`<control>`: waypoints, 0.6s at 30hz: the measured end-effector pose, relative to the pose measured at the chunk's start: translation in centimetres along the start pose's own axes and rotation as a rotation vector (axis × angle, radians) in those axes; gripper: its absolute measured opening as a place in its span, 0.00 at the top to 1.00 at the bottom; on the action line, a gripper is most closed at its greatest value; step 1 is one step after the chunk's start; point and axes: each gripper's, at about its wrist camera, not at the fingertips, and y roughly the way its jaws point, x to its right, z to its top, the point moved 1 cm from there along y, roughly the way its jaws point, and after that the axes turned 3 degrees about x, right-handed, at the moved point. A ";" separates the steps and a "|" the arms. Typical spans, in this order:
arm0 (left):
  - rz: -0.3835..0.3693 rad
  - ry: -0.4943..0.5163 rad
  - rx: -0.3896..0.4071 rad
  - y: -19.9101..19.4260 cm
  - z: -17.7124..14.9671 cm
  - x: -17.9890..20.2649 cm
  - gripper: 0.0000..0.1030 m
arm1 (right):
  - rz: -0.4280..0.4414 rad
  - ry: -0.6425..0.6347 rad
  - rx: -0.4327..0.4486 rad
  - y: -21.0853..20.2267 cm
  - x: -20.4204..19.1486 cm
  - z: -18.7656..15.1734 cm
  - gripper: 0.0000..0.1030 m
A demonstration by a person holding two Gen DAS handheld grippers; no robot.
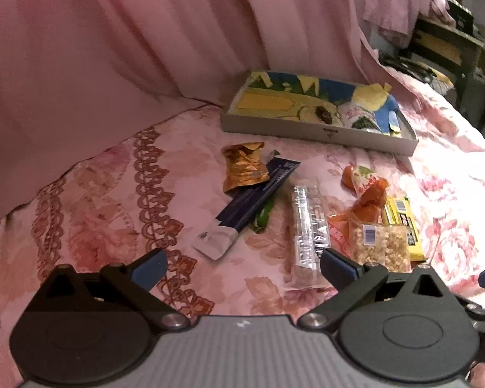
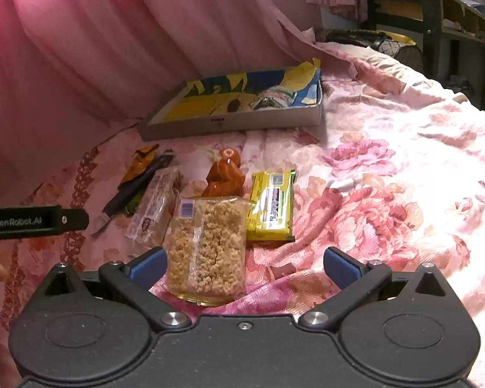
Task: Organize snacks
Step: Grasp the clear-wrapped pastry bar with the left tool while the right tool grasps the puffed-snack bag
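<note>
The left tongs (image 1: 243, 266) are spread wide, their blue-padded fingers (image 1: 150, 266) far apart and gripping nothing. The right tongs (image 2: 244, 265) are spread just as wide, with nothing clamped between them. In the right wrist view, the left tongs (image 2: 35, 218) reach in level from the left edge.

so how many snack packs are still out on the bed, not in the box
6, maybe more hidden: gold pack and navy stick on the left, clear bar mid, orange pack behind the puffed-grain pack, and yellow pack on the right.
</note>
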 end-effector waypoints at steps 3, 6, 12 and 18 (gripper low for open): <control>-0.010 0.032 -0.012 1.0 0.3 0.4 0.00 | -0.011 -0.022 -0.018 0.8 -0.6 -0.2 0.01; -0.024 0.060 -0.024 2.0 0.7 0.8 0.00 | -0.019 -0.046 -0.032 1.6 -1.2 -0.4 0.01; -0.045 0.086 -0.036 3.8 1.4 0.9 0.00 | -0.041 -0.055 -0.051 3.4 -2.1 -0.7 0.01; -0.150 0.073 -0.057 5.8 1.9 0.9 0.00 | -0.048 -0.077 -0.061 5.3 -3.3 -1.4 0.01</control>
